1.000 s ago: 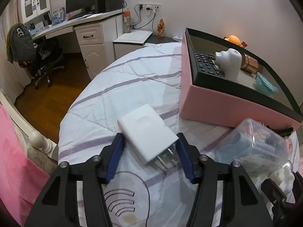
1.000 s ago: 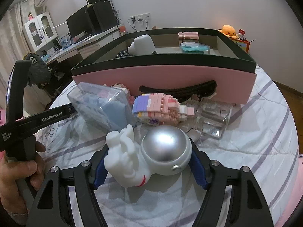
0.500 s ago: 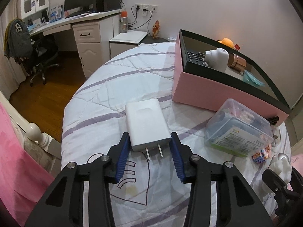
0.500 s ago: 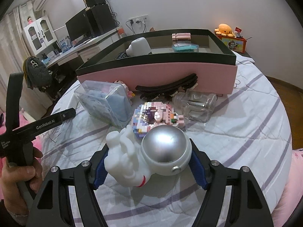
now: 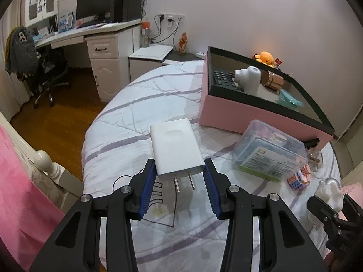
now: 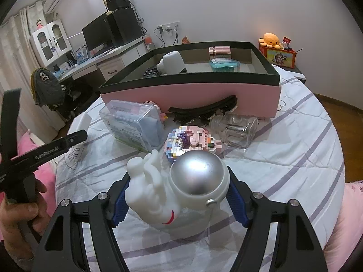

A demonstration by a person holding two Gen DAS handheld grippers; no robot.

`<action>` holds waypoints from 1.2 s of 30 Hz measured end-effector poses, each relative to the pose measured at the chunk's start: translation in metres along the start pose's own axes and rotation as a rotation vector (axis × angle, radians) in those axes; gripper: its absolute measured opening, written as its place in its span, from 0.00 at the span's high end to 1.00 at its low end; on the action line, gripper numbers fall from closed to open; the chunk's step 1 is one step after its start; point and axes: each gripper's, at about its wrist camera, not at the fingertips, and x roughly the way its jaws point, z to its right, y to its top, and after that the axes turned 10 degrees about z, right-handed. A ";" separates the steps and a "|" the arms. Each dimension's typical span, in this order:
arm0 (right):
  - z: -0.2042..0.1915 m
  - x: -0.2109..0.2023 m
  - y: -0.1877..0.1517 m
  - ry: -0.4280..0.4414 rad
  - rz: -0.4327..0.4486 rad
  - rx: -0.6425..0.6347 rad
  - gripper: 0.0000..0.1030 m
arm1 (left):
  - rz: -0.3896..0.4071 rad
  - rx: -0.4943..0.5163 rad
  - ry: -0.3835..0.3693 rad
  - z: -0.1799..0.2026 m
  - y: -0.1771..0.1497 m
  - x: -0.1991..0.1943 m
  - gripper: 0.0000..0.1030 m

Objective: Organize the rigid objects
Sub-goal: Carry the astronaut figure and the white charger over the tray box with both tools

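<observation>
My left gripper is shut on a white plug charger, prongs toward the camera, held above the bed. My right gripper is shut on a white astronaut figure with a silver helmet, also lifted. The pink box with a black rim stands at the far right of the left wrist view and straight ahead in the right wrist view. It holds a white figure, a keypad device, a rose-gold cylinder and a teal case.
On the striped bedspread lie a clear plastic case, a pixel-brick model, a glass jar and a black hair clip. The bed edge, wooden floor, desk and chair are on the left.
Both grippers have risen and drawn back from the box with their objects still held. The charger has turned straight between the left fingers.
</observation>
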 end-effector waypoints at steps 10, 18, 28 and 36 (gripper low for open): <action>-0.002 -0.015 0.010 0.011 0.038 -0.005 0.29 | 0.023 0.012 -0.037 0.009 0.006 -0.022 0.58; 0.002 -0.031 0.065 0.025 0.140 -0.031 0.29 | 0.125 0.071 -0.108 0.040 0.059 -0.048 0.58; 0.028 -0.008 0.146 -0.012 0.209 -0.028 0.29 | 0.176 0.117 -0.176 0.093 0.128 -0.019 0.58; 0.055 0.046 0.154 -0.052 0.124 0.008 0.28 | 0.124 0.124 -0.169 0.119 0.133 0.032 0.58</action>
